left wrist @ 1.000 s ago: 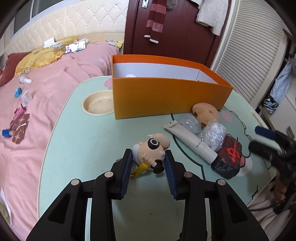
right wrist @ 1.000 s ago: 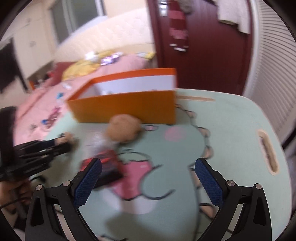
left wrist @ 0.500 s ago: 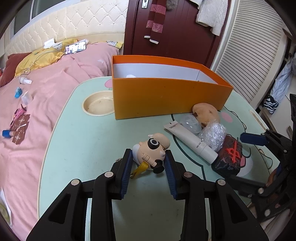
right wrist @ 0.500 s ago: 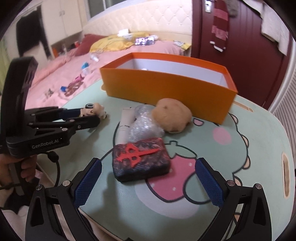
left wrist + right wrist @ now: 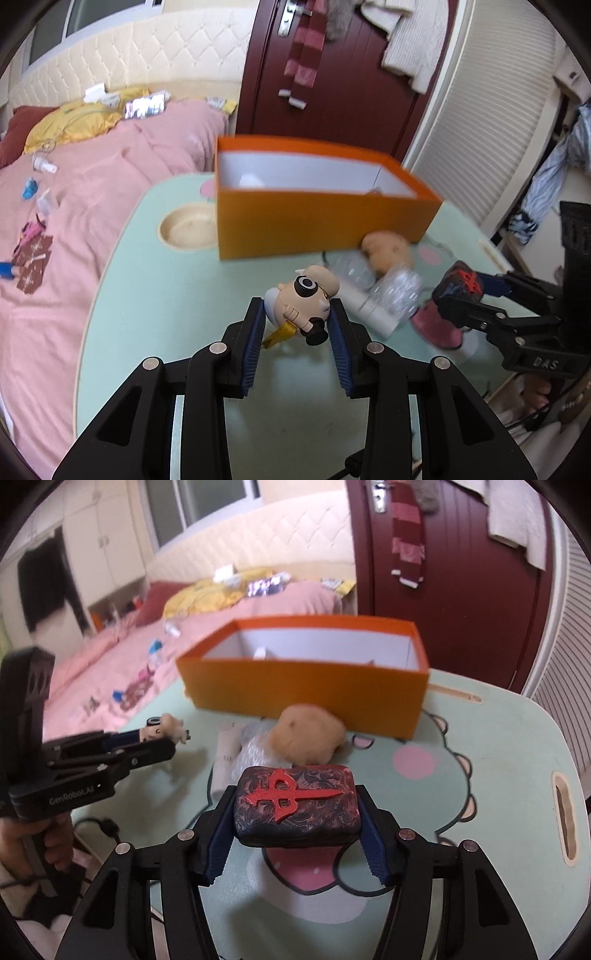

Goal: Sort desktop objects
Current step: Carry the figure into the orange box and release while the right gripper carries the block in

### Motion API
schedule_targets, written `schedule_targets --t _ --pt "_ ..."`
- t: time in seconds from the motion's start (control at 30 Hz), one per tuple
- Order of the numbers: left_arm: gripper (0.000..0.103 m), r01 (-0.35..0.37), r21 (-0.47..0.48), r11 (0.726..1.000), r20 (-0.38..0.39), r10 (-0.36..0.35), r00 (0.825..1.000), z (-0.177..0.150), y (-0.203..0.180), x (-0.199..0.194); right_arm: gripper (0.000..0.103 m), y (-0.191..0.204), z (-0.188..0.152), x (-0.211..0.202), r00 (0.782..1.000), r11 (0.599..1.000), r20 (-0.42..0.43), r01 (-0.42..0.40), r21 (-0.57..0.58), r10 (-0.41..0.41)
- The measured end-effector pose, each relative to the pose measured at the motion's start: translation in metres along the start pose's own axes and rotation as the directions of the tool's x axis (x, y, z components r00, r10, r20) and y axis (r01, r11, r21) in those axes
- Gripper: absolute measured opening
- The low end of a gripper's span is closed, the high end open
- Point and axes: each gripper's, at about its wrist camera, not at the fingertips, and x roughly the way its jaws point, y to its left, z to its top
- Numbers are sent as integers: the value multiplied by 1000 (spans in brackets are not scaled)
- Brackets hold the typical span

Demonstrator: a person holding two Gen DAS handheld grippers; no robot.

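- Cartoon figurine (image 5: 301, 304): clamped between both pads of the left hand-held gripper (image 5: 297, 341), at 6 o'clock of the orange box (image 5: 317, 221).
- Dark block with red symbol (image 5: 297, 805): gripped by the right hand-held gripper (image 5: 297, 840), above the worktop (image 5: 498, 775).
- Tan plush (image 5: 308, 738), white tube (image 5: 223, 753): lying on the worktop near the box front.

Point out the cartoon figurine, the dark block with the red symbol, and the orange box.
cartoon figurine (image 5: 301, 308): left wrist view, on its face.
dark block (image 5: 297, 805): right wrist view, on its top face.
orange box (image 5: 295, 686): right wrist view, on its front wall.
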Motion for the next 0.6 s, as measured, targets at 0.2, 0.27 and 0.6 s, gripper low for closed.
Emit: schedule_targets --t 0.2,0.27,0.6 --pt "36 16 5 1000 81 -17 997 22 -4 -18 60 -8 19 -14 998 1000 69 -10 28 8" --pt "36 16 11 1000 107 -17 994 33 -5 -22 60 -11 25 -19 996 999 93 -14 38 10" --pt "36 -6 61 998 163 -4 987 97 -4 0 60 -24 70 -10 987 998 163 6 64 -16"
